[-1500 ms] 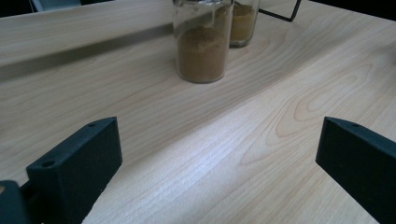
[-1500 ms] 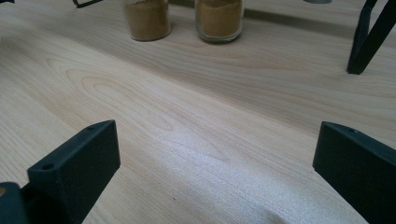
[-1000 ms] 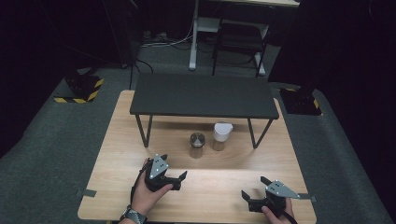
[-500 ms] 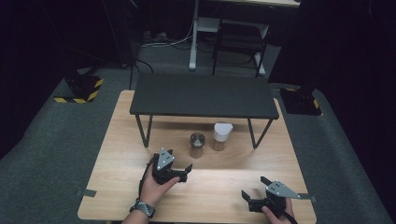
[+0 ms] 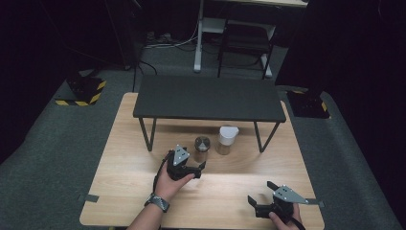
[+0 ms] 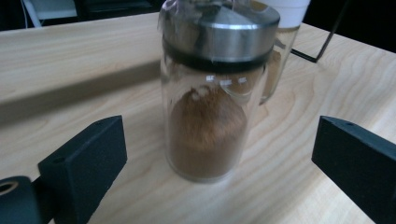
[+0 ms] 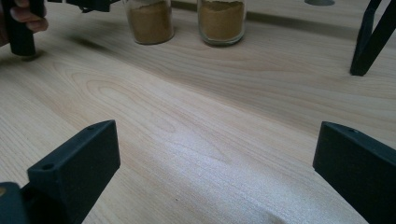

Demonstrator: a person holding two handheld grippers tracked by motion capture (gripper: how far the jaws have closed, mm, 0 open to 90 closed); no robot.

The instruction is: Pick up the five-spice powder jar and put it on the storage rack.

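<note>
Now the left gripper (image 6: 212,154) has just been closing its jaws, not yet touching the steel-capped spice jar (image 6: 210,93) between them, mid-worktop near the shelf's front edge; next, clamp. The right gripper (image 7: 215,168) gapes idle.

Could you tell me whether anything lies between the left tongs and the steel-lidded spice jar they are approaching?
Nothing does: in the left gripper view, bare wooden table lies between the open left tongs and the steel-lidded jar.

You have 1 white-lidded jar (image 5: 228,139) standing under the front edge of the black shelf (image 5: 206,98), and 1 striped block (image 5: 85,91) well left of that shelf.
</note>
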